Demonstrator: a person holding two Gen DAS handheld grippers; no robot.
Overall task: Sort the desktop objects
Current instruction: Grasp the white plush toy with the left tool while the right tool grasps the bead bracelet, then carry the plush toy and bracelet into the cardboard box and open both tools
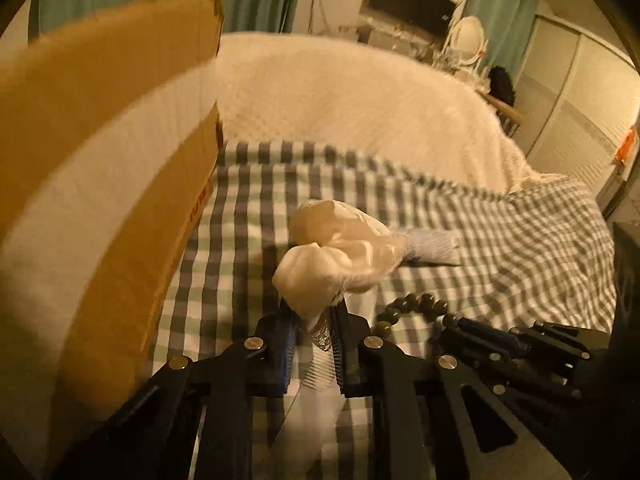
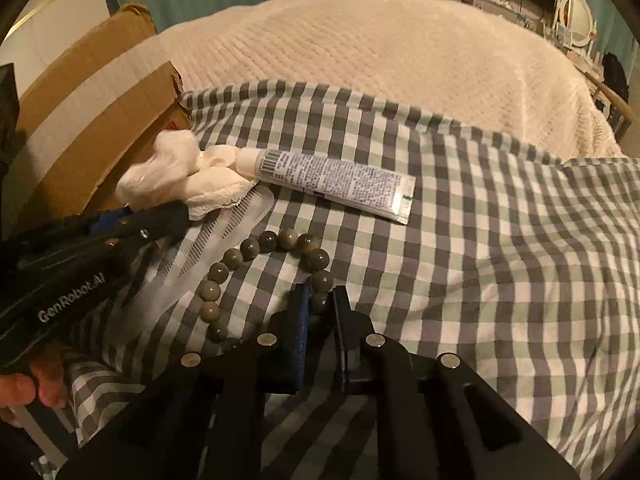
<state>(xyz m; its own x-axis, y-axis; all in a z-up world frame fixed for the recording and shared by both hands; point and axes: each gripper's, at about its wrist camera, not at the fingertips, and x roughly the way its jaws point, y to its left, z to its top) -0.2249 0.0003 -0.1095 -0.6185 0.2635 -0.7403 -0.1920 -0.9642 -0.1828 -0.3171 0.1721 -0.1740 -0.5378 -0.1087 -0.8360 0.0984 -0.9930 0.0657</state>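
My left gripper [image 1: 313, 312] is shut on a crumpled white lace cloth [image 1: 336, 252], held just above the checked sheet; it also shows in the right wrist view [image 2: 176, 178]. My right gripper [image 2: 320, 300] is shut on a bead bracelet [image 2: 248, 250] of grey-green beads, which lies in a loop on the sheet; the bracelet also shows in the left wrist view [image 1: 412, 306]. A white tube [image 2: 336, 184] lies behind the bracelet. A clear comb [image 2: 224, 240] lies under the left gripper.
An open cardboard box [image 1: 120, 152] stands at the left edge of the checked sheet [image 2: 500, 260], also seen in the right wrist view [image 2: 100, 120]. A cream blanket [image 2: 380, 52] covers the bed behind. A desk with monitor stands far back.
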